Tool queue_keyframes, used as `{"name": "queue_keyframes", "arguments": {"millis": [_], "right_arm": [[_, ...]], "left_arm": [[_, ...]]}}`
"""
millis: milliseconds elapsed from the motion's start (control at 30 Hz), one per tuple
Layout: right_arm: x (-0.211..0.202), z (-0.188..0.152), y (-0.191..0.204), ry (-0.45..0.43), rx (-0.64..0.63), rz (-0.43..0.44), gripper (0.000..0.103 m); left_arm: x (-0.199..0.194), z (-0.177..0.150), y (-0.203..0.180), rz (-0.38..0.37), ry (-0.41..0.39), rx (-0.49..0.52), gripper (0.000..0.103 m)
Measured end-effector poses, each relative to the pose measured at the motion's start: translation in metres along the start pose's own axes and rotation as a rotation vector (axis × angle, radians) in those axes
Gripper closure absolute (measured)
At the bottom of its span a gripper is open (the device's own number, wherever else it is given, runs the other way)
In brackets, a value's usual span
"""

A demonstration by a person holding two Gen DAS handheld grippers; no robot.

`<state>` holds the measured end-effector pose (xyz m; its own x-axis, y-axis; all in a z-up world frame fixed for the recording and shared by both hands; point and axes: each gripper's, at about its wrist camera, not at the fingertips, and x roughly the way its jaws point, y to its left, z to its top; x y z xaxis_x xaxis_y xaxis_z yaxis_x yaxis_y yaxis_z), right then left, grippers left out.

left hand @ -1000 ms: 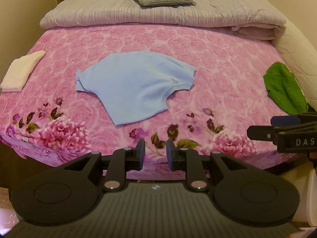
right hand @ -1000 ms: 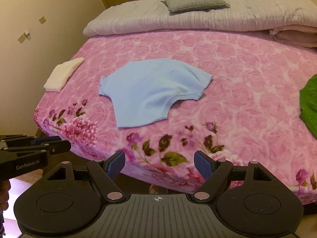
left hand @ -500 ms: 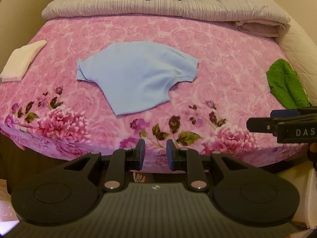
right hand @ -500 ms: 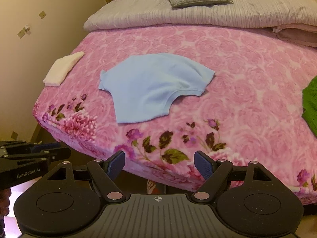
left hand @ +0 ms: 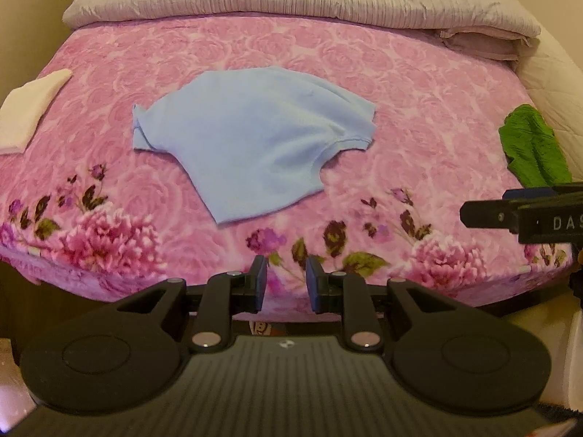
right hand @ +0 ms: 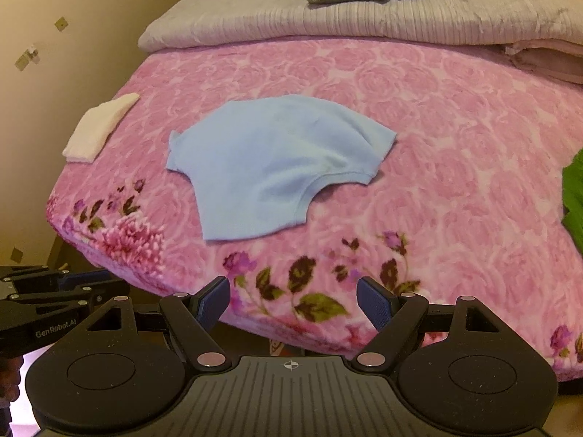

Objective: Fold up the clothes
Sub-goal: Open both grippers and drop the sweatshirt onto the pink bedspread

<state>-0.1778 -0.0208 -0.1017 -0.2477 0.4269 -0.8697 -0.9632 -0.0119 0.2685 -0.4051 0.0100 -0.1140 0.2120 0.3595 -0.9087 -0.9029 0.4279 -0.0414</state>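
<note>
Light-blue tee (left hand: 255, 145) (right hand: 271, 167) lies flat on pink floral blanket, mid-bed, partly folded w/ one short sleeve sticking out to the right. Folded cream cloth (left hand: 27, 109) at left edge; green garment (left hand: 533, 145), crumpled, at right edge.

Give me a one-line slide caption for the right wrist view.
Open right gripper faces a light blue t-shirt lying on the pink floral bedspread.

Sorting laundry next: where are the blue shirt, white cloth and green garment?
blue shirt (left hand: 255, 145), left wrist view, middle of body.
white cloth (right hand: 98, 129), right wrist view, top face.
green garment (left hand: 533, 145), left wrist view, centre.
</note>
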Motion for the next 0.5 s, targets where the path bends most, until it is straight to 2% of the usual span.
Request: {"name": "queue_keyframes", "arguments": {"millis": [300,500], "right_arm": [[0.042,0.061,0.011,-0.005,0.038,-0.003,0.023],[0.069,0.074,0.001,-0.052,0.059,0.004,0.023]], "left_arm": [[0.032,0.054,0.043,0.01,-0.007,0.047,0.08],[0.067,0.063,0.054,0.015,-0.033,0.177,0.076]]}}
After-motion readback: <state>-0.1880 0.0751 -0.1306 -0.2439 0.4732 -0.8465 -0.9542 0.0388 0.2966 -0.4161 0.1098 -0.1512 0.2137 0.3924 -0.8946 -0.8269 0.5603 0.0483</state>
